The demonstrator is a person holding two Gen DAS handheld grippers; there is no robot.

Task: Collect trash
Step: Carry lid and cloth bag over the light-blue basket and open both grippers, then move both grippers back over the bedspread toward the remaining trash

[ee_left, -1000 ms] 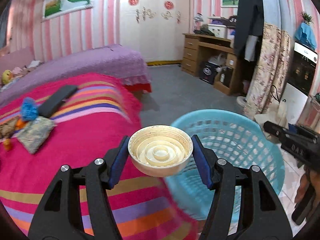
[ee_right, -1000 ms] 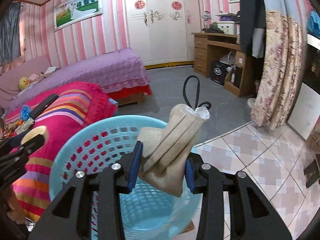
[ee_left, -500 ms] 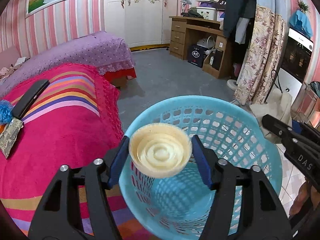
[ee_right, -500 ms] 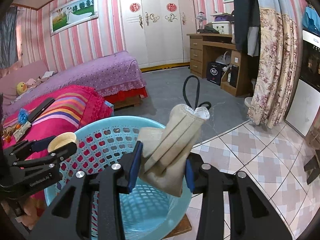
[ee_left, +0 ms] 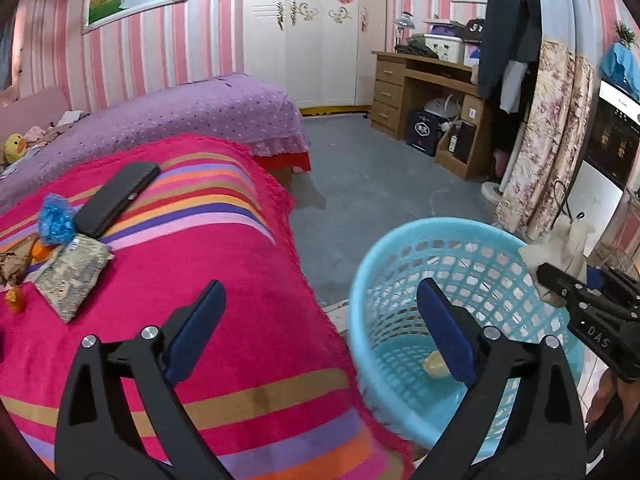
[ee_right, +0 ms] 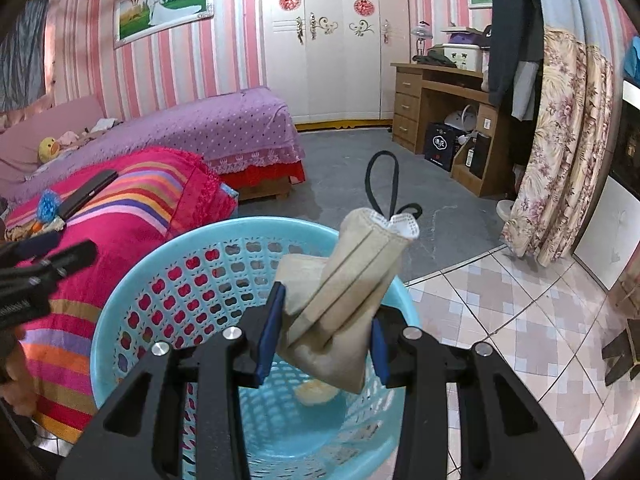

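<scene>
Cup (ee_left: pixel 434 364) in basket (ee_left: pixel 400 248); left jaws opening, empty; right gripper (ee_right: pixel 326 330) clamps mask (ee_right: pixel 344 304).

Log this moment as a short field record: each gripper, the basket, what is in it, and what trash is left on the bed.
left gripper: jaws opening, nothing between them
right gripper: shut on beige face mask, over the basket
basket: light blue, beside the striped blanket
in basket: cream paper bowl on the bottom
left on bed: blue wrapper, patterned pouch, black remote-like object
</scene>
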